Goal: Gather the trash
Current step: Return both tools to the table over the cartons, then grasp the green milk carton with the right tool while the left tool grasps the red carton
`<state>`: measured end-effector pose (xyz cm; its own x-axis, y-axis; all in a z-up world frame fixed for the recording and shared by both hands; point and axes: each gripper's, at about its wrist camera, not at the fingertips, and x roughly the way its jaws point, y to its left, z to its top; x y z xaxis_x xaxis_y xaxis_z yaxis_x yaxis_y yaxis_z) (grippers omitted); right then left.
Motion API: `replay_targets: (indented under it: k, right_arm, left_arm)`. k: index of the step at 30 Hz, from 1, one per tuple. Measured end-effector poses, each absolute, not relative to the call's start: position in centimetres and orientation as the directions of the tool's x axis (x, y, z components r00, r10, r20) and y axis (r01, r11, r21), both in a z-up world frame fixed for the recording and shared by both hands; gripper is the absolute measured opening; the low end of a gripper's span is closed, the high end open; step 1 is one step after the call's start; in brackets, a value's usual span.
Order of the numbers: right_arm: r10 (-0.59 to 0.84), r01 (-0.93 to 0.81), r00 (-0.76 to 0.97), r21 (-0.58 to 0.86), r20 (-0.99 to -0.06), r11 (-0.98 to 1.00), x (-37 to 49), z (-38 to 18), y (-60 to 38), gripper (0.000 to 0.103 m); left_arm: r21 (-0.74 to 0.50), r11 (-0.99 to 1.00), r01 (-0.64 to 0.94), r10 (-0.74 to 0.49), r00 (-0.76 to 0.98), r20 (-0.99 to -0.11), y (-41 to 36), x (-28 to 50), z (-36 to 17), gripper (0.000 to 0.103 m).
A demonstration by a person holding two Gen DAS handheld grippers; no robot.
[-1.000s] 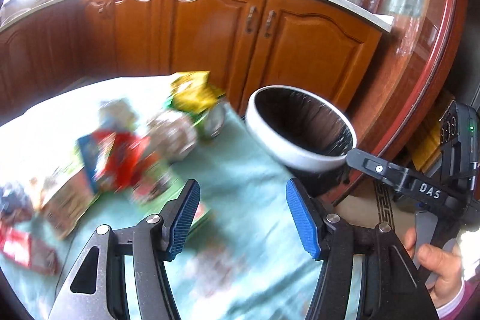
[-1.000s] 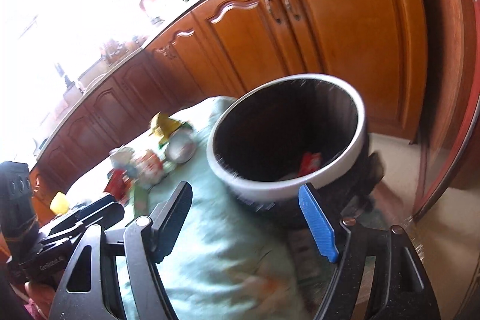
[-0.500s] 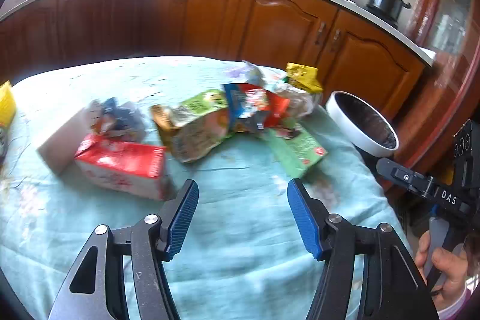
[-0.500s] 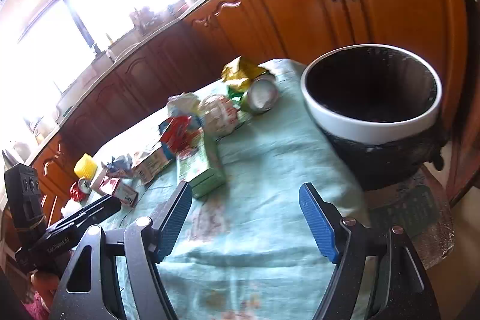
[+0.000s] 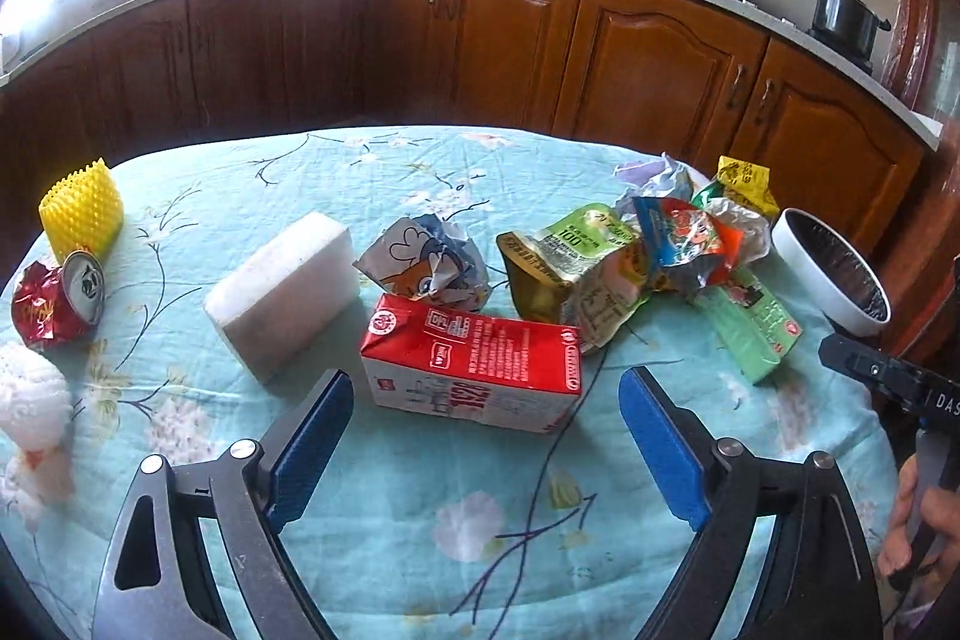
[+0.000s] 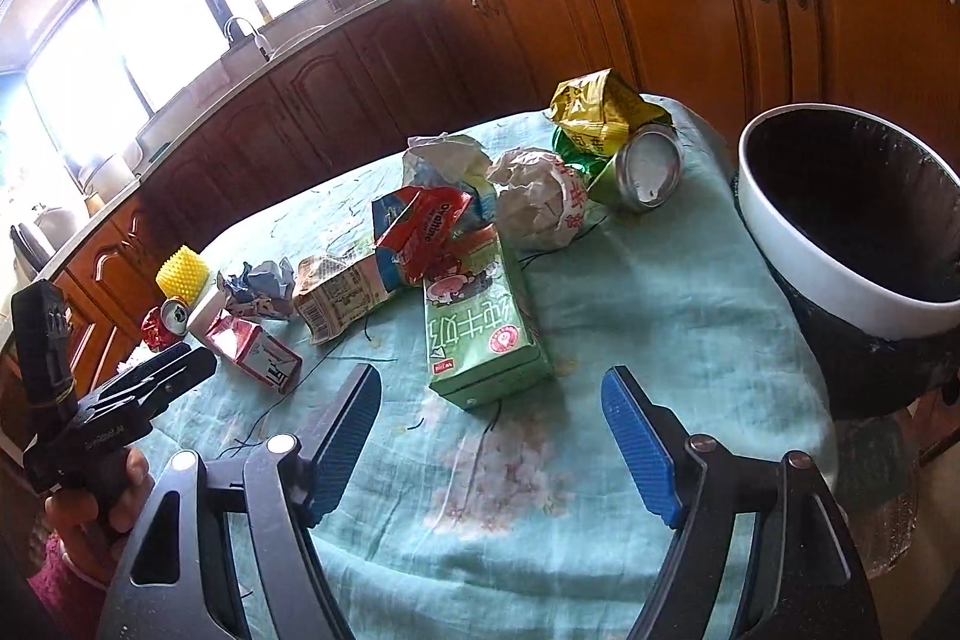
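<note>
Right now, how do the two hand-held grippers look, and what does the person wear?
Each gripper, left and right, has two black angular fingers with silver rivets and ribbed blue pads. Seen from the other camera, each body is black with white lettering. A pink sleeve shows at the hand that holds the left gripper.

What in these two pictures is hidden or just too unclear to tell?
- Bin contents: right wrist view, interior too dark; left wrist view shows only its rim.
- Red carton far side: left wrist view, hidden by its own body.
- White fluffy thing: left wrist view, cut by the left edge.
</note>
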<state>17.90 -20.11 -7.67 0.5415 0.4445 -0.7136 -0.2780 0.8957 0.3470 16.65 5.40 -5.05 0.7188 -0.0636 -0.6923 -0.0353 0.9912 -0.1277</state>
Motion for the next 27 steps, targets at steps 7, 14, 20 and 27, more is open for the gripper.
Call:
replay_targets:
  k: [7, 14, 20, 27]
  right_arm:
    - [0.430, -0.320, 0.509, 0.300, -0.745, 0.899, 20.2, -8.7, -17.4, 0.078]
    - [0.357, -0.333, 0.488, 0.208, -0.797, 0.920, 22.5, -10.5, -15.0, 0.073]
    - [0.341, -0.329, 0.506, 0.189, -0.792, 0.925, 22.0, -10.3, -15.2, 0.053]
    - [0.383, -0.305, 0.533, 0.251, -0.755, 0.919, 19.7, -8.6, -17.8, 0.053]
  left_arm:
    - [-0.111, 0.994, 0.007, -0.085, 0.695, -0.714, 5.6, 18.8, -5.9, 0.097]
    - [-0.092, 0.993, 0.076, -0.119, 0.688, -0.715, 4.9, 20.6, -7.0, 0.101]
    - [-0.123, 0.986, 0.114, -0.167, 0.720, -0.673, 4.7, 20.1, -6.7, 0.073]
    - [-0.153, 0.978, 0.140, -0.207, 0.708, -0.675, 3.7, 19.2, -6.7, 0.045]
